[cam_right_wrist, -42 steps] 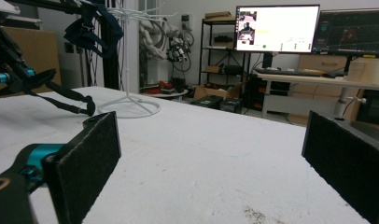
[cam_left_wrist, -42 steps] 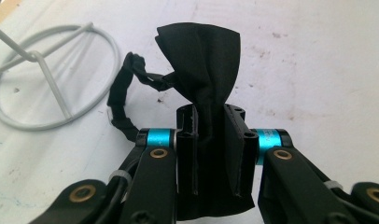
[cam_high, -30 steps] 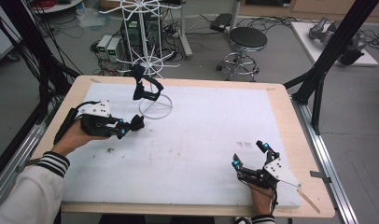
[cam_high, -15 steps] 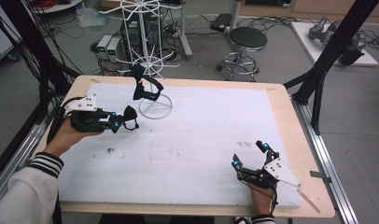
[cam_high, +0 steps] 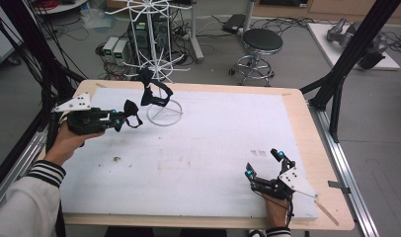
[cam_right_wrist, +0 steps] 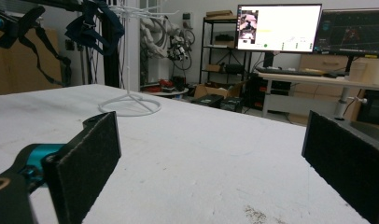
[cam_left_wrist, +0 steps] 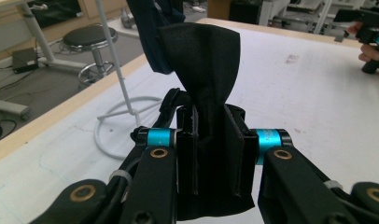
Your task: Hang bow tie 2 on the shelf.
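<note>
**Left tongs clamped on a black strap by the rack**

My left tongs are clenched on a black strap, its folded cloth pinched between the pads and fanning out above them. I hold it in the air just beside the white wire rack, on the side towards my left arm. A second dark strap hangs on the rack, low on its post and above the ring base. My right tongs rest well away from the rack, near the table's close corner, jaws spread wide with nothing between them.

As I see it, the loose end trailing below my left tongs could catch a rack arm or the hanging strap and drag the light rack over. The grip is on a fold, so a sharp tug might pull the cloth free.

No containers are on the table.
</note>
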A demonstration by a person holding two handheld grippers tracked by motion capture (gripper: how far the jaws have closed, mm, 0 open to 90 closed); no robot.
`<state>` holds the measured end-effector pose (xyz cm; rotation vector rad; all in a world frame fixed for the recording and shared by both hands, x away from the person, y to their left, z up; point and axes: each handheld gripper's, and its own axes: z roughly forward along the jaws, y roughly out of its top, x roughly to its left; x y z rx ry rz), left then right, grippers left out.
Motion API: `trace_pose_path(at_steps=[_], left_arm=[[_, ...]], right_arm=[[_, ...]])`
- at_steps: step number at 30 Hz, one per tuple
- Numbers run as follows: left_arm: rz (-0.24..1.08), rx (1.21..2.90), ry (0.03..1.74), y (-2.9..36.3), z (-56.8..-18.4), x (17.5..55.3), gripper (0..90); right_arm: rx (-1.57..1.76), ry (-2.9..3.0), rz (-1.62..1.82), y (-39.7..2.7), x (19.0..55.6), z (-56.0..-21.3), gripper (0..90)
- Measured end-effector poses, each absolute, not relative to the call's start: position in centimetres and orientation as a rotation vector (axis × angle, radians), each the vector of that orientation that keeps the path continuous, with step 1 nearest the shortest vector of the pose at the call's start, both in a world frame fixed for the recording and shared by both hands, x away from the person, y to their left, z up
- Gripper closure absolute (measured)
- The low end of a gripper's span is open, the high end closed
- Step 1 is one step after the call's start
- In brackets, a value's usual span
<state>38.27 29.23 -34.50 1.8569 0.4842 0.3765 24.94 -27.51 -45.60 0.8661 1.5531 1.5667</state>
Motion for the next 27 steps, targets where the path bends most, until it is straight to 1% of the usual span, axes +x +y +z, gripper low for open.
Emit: trace_pose_path(at_steps=[5,11,18,27], left_arm=[[0.433,1.787,0.515,29.9,-34.0,38.2,76.0],[0.465,1.699,0.567,30.6,-33.4,38.5,76.1],[0.532,1.619,0.609,30.7,-32.3,38.7,76.0],[0.573,1.576,0.637,30.5,-31.5,39.0,76.2]], right_arm=[[0.865,1.556,1.570,-27.5,25.0,-45.6,3.7],[0.868,1.556,1.567,-27.5,25.0,-45.6,3.7],[0.867,1.552,1.564,-27.5,25.0,-45.6,3.7],[0.873,1.552,1.564,-27.5,24.9,-45.6,3.7]])
